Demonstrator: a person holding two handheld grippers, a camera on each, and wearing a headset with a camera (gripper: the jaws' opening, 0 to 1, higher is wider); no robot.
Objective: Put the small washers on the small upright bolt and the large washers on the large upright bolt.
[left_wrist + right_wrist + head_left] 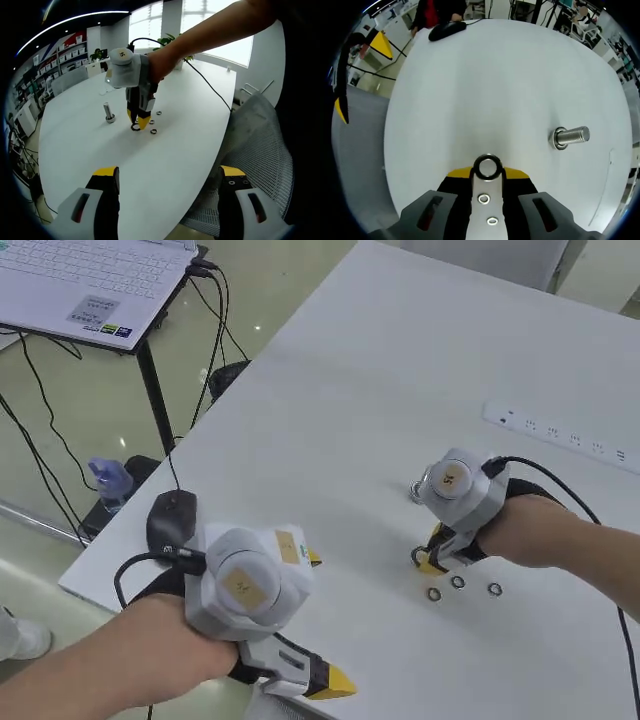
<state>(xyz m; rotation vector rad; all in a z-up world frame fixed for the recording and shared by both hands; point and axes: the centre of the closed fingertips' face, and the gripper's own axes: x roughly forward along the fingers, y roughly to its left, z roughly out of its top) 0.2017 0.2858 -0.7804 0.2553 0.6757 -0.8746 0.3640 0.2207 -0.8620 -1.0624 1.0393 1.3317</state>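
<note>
- The table (380, 390) is white, flat, smooth and hard. A dropped ring would probably skid or roll on it, and nothing nearby would stop it.
- The left gripper (169, 172) has a grey plastic body and yellow-tipped jaws. The jaws are spread wide and hold nothing, and it hangs well apart from the work, so it poses little risk there.
- The right gripper (487, 175) is low over the table, its jaws closed on the large washer at their very tips. With so slight a hold the ring could twist or pop free.
- The upright bolt (571, 135) is bright threaded metal with a wider collar at its base. It cannot be told whether that collar is the head or a washer. A nudge might topple the bolt, and a tilted ring could catch on its threads.
- The large washer (487, 156) is a dark, thin, flat ring. It is near the bolt but not yet over it.
- The small washers (457, 582) are tiny bright rings lying flat just beside the right gripper. Its jaws could brush and scatter them.
</note>
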